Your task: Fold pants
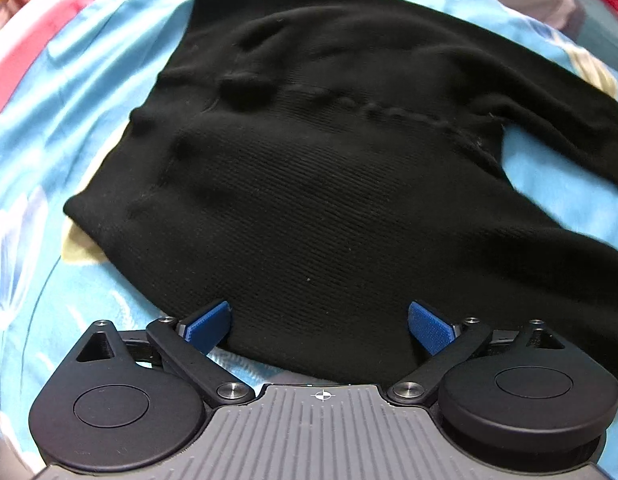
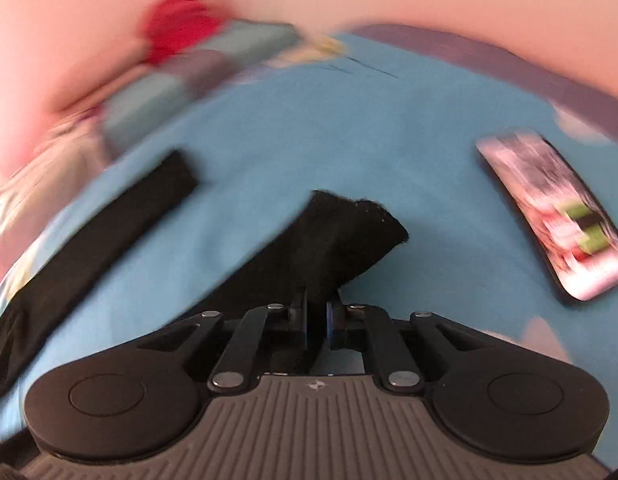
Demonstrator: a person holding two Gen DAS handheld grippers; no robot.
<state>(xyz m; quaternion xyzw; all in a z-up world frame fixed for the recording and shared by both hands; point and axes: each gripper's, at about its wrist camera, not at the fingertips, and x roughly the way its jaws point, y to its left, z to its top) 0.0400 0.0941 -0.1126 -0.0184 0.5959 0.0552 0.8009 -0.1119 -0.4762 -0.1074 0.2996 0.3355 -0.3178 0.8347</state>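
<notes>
Clamping one cuff of the black pants (image 2: 341, 248) at lower centre, the right gripper (image 2: 318, 320) starts the fold; the left gripper (image 1: 318, 322) hovers wide open over the waist (pants lie flat, unfolded).

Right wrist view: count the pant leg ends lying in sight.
2. One leg end lies flat on the blue sheet at left; the other leg end is pinched in the right tool at centre. Nothing seems hidden.

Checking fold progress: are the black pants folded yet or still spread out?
Spread out. The pants lie flat on the blue sheet, legs apart; the right gripper pinches one leg end.
</notes>
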